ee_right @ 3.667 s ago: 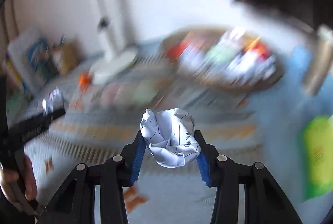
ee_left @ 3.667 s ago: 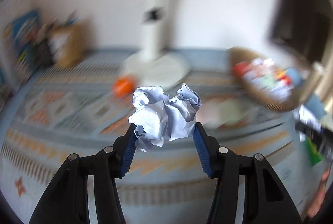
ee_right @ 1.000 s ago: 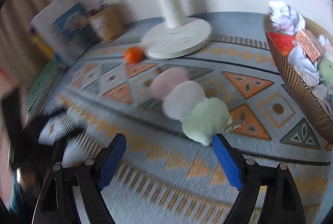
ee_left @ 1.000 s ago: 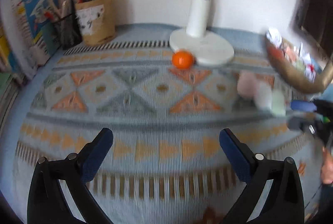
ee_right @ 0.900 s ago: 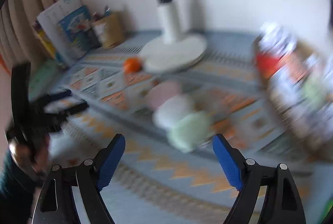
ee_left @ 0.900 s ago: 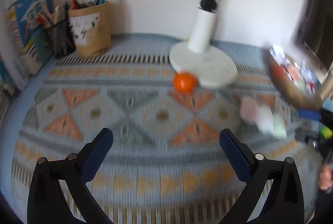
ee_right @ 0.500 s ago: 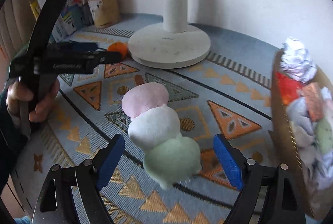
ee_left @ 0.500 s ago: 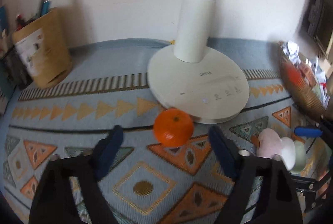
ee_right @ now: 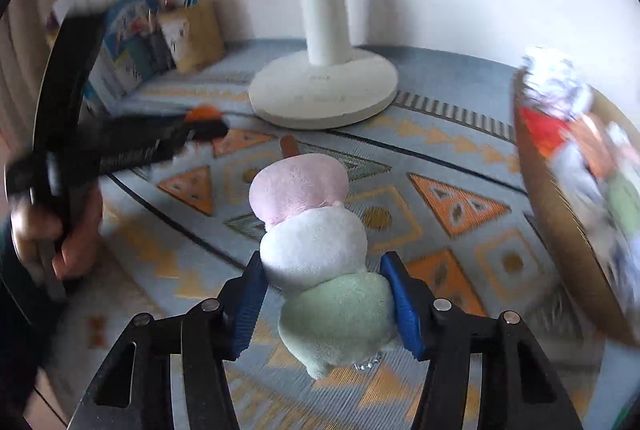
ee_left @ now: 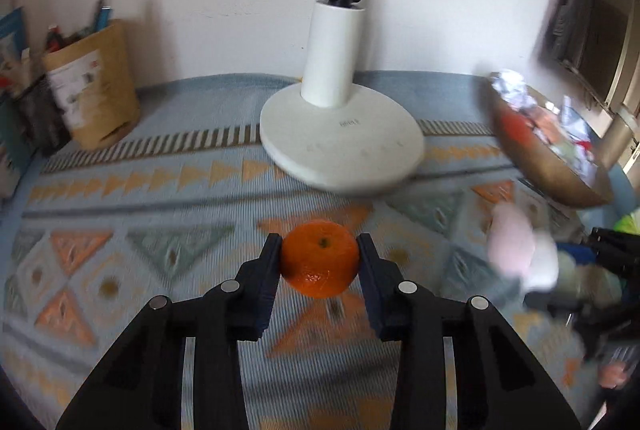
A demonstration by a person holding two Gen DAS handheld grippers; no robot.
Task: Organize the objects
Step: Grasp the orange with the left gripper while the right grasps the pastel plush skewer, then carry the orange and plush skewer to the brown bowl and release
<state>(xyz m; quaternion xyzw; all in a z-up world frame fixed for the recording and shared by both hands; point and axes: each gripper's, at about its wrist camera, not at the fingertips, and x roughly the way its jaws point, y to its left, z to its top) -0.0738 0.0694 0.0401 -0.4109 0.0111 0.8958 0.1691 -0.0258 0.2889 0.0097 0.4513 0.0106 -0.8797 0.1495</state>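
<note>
My left gripper (ee_left: 319,266) is shut on an orange tangerine (ee_left: 319,259) just above the patterned cloth; the fruit also shows as an orange spot in the right wrist view (ee_right: 205,112). My right gripper (ee_right: 324,300) is closed around a plush toy (ee_right: 316,254) made of pink, white and green balls, with its blue pads against the white and green balls. The plush also shows blurred in the left wrist view (ee_left: 524,254). A brown woven basket (ee_right: 560,226) full of crumpled paper and wrappers stands at the right.
A white lamp base (ee_left: 340,142) with its post stands at the back middle. A brown paper bag of pens (ee_left: 94,90) and books (ee_right: 124,42) stand at the back left. A patterned cloth (ee_left: 140,238) covers the table.
Both grippers let go of their crumpled paper balls, which lie in the basket. The left gripper then moved to the tangerine and shut on it. The right gripper closed around the plush toy.
</note>
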